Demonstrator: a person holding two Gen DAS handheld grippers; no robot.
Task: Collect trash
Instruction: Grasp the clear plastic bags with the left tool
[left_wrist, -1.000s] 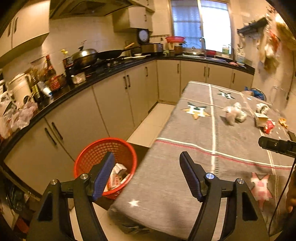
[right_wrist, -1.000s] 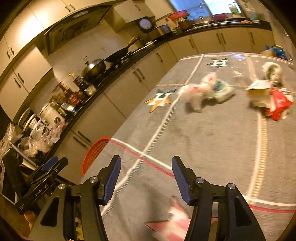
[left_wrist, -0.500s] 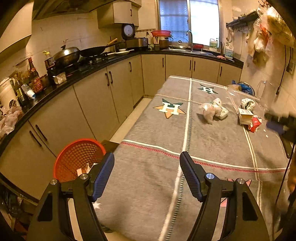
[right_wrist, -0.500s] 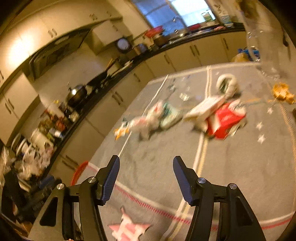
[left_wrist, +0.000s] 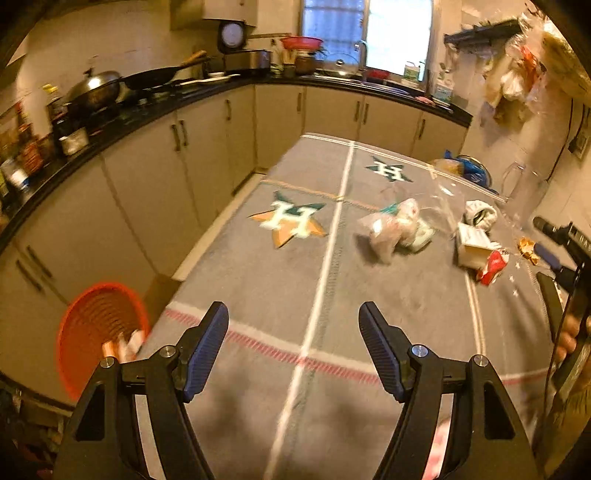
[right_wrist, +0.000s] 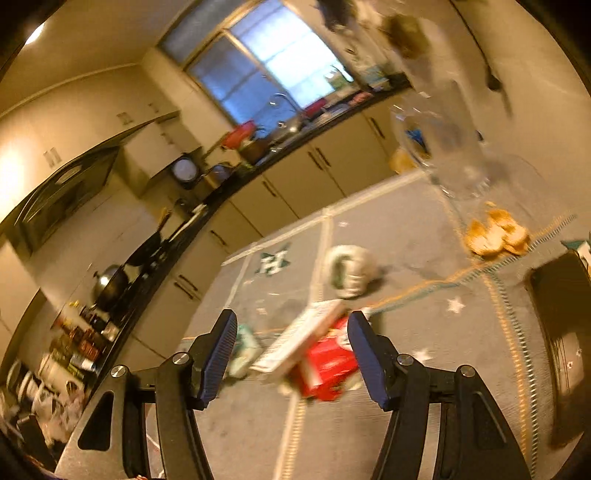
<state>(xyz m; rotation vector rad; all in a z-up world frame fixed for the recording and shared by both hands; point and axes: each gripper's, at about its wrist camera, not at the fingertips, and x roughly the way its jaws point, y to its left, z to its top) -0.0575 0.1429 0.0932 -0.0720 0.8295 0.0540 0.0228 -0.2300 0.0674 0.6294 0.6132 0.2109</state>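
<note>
The tabletop (left_wrist: 258, 280), covered by a grey cloth with star emblems, fills the centre of both views. Compared with a second ago, more of it is seen in the left wrist view, and the red basket (left_wrist: 98, 332) has shifted from lower centre to the lower left edge; some discarded items are noted inside it. This is judged as a return from the basket toward the remaining trash.

In the right wrist view, the red-and-white cartons (right_wrist: 314, 354), previously at upper right, are now framed low in the centre, directly ahead of the right gripper (right_wrist: 291, 354). A fresh pickup is judged imminent. A crumpled white wrapper (right_wrist: 349, 271) and a small orange scrap (right_wrist: 495, 232) are seen beyond, at centre and right.

The right gripper is tilted, its jaws opening, with nothing pressed between them. The left gripper (left_wrist: 293, 347) is held partly open and empty, above bare cloth, well apart from the plastic bag bundle (left_wrist: 395, 229).
</note>
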